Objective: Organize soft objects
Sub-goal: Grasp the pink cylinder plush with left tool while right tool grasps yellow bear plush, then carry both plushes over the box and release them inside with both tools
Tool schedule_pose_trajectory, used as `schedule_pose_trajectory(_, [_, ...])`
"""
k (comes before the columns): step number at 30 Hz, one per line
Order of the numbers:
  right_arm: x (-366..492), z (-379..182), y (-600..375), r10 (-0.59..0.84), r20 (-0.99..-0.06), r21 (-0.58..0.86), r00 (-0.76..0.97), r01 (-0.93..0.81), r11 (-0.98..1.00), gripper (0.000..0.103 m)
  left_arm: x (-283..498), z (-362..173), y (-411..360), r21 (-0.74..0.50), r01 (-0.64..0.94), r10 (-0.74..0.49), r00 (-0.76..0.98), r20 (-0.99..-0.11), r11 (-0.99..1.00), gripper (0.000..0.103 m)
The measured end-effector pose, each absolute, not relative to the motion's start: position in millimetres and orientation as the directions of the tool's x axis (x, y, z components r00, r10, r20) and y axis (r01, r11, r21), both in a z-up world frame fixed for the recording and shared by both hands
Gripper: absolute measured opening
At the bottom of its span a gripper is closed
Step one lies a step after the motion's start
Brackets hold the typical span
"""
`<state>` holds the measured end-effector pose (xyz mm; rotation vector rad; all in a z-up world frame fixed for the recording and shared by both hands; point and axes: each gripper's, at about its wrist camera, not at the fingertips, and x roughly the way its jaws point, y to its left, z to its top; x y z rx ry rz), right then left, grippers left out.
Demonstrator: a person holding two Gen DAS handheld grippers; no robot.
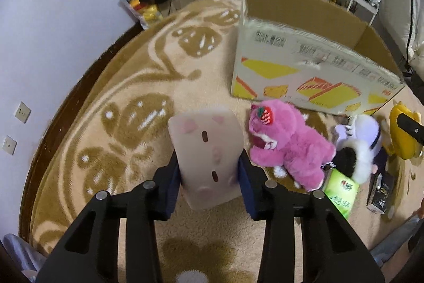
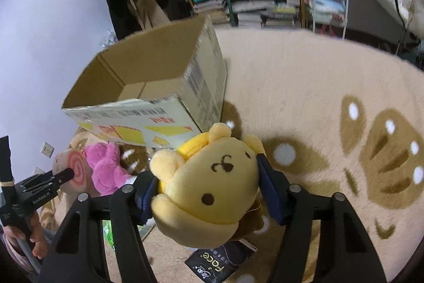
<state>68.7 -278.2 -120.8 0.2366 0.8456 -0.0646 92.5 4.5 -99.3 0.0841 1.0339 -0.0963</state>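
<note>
Left gripper clamped on pale pink cushion, lifted off the rug, in front of the cardboard box. Right gripper pressed around yellow bear plush, just before the same box.

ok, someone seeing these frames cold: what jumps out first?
Each gripper is clamped on a plush: the left gripper squeezes a pale pink cushion toy, the right gripper a yellow bear. Behind them on the patterned rug stands an open cardboard box, apparently empty, with a bright pink plush lying in front of it.
</note>
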Motion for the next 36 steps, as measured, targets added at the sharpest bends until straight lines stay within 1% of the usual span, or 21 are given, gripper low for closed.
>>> schedule_pose_trajectory(4, [54.9,-100.5,-268.3,0.024,-0.695,0.155,0.718,0.118,0.981,0.069,81.4,-86.0,3.9,0.04,0.126,-0.037,0.555,-0.831,0.991,0.038])
schedule_pose_trajectory(7, [45.1,-87.3,-262.2,0.017,-0.653,0.137,0.757,0.096,0.986,0.069,70.7,-72.0,2.0,0.042,0.142,-0.054,0.607,-0.793,0.989,0.039])
schedule_pose_trajectory(13, [27.7,-61.0,-247.7,0.004,-0.533,0.07,0.846,0.039,0.997,0.069,50.2,-38.2,-6.0,0.099,0.149,-0.045,0.74,-0.671,0.984,0.039])
schedule_pose_trajectory(17, [21.7,-50.3,-242.0,-0.01,-0.482,0.036,0.876,0.031,0.999,0.069,43.8,-19.4,-6.6,0.113,0.148,-0.049,0.791,-0.61,0.982,0.039])
schedule_pose_trajectory(22, [20.6,-35.7,-240.0,-0.011,-0.443,0.023,0.897,0.024,0.999,0.069,36.6,4.7,-11.3,0.113,0.17,-0.084,0.838,-0.539,0.979,0.039])
schedule_pose_trajectory(28, [23.9,-15.0,-230.9,-0.009,-0.393,-0.025,0.919,-0.001,1.0,0.069,40.0,23.4,-18.4,0.112,0.191,-0.112,0.861,-0.496,0.975,0.039])
schedule_pose_trajectory(33, [36.8,-7.2,-227.4,-0.008,-0.376,-0.04,0.927,-0.007,0.999,0.069,52.1,30.6,-24.2,0.117,0.203,-0.124,0.87,-0.477,0.972,0.039])
schedule_pose_trajectory(36, [47.1,-3.3,-228.9,0.008,-0.37,-0.02,0.929,-0.017,1.0,0.069,64.2,31.9,-27.3,0.105,0.214,-0.139,0.866,-0.48,0.971,0.039])
